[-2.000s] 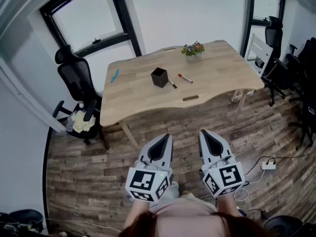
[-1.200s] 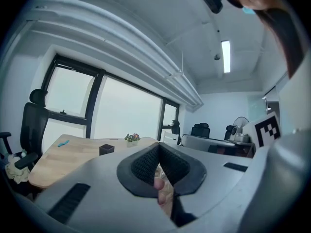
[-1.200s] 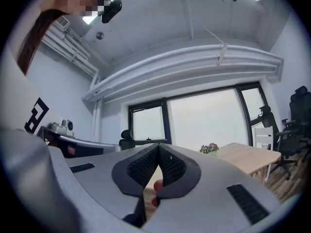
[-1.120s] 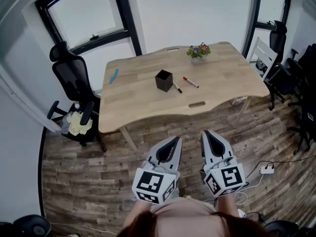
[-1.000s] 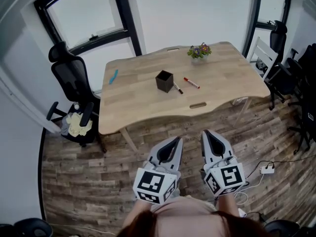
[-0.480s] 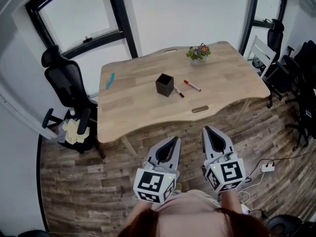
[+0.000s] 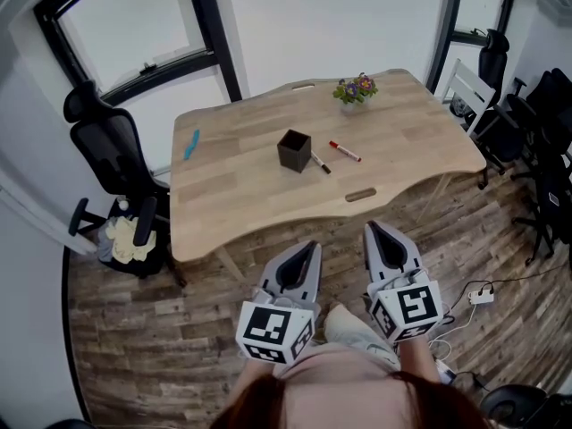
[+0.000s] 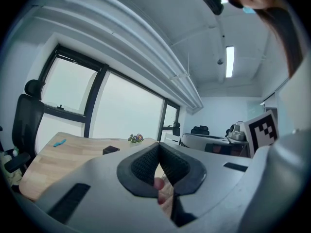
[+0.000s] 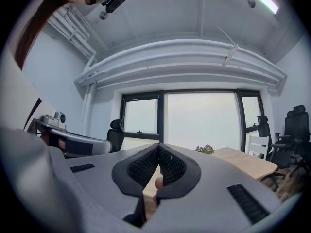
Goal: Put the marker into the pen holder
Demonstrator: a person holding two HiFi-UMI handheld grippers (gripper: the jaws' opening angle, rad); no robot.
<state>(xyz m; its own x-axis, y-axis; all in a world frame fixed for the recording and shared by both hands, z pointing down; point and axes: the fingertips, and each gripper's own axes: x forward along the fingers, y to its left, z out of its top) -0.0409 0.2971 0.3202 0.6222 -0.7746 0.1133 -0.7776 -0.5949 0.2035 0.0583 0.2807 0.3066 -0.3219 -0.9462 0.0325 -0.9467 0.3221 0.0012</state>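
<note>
Both tools are low over the wooden floor [image 7: 500, 231], on the near side of the table [image 7: 232, 213] and well apart from everything on it. The left tool [image 7: 309, 248] has its jaws pressed together with nothing between them, and its own view confirms it: ribbed pads meeting, empty. It's the same for the right tool [image 7: 371, 229], shut on nothing.

Out on the table the black pen holder [image 7: 293, 149] stands upright near the middle, mouth up. The red marker [image 7: 345, 151] lies flat to its right, clear of it. A dark-tipped marker [image 7: 319, 162] lies between the two, just beside the holder. Whether it touches the holder can't be told from here. A flower pot [image 7: 355, 89] sits at the far edge and a blue pen [image 7: 191, 145] is off to the left.

So the job hasn't started; this is the approach. To do it well, I'd say close in on the table, with the right tool being the nearer one to the red marker. Spread its jaws before coming down, straddle the marker across its barrel near the middle, and squeeze square so it doesn't roll or pivot. The neighbouring marker is close, so stay clear of it. The left tool could steady the holder.
</note>
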